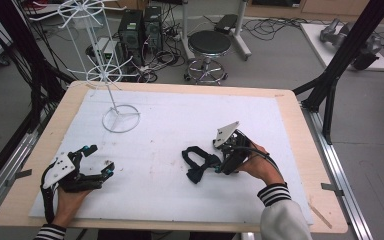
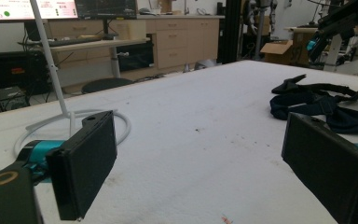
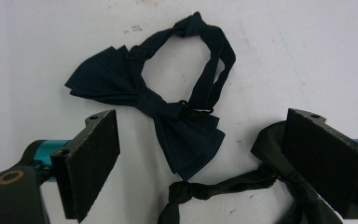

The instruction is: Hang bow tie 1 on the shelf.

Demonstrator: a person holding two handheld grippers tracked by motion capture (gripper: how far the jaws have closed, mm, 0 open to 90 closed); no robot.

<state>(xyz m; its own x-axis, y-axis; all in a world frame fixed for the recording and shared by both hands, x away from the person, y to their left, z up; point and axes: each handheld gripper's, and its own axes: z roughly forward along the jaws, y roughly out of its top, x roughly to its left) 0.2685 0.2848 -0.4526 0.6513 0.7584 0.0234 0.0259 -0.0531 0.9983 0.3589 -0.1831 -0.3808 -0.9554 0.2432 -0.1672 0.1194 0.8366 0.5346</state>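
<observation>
A navy bow tie (image 3: 168, 116) with its strap looped above it lies flat on the white mat (image 1: 170, 125). A second, darker bow tie (image 3: 261, 172) lies beside it, partly under one jaw. My right gripper (image 3: 200, 135) hovers just over both with its jaws wide open and nothing between the pads. In the high view that gripper (image 1: 214, 162) points at the dark ties (image 1: 196, 162) right of centre. My left gripper (image 1: 100, 158) rests open at the mat's near left, well away from the ties (image 2: 317, 100). Its jaws (image 2: 200, 140) hold nothing.
A white wire display stand (image 1: 111, 95) rises from a ring base at the mat's far left (image 2: 70, 116). The wooden table edge (image 1: 300, 150) borders the mat. Beyond the table are a stool (image 1: 209, 45), computers and cables on the floor.
</observation>
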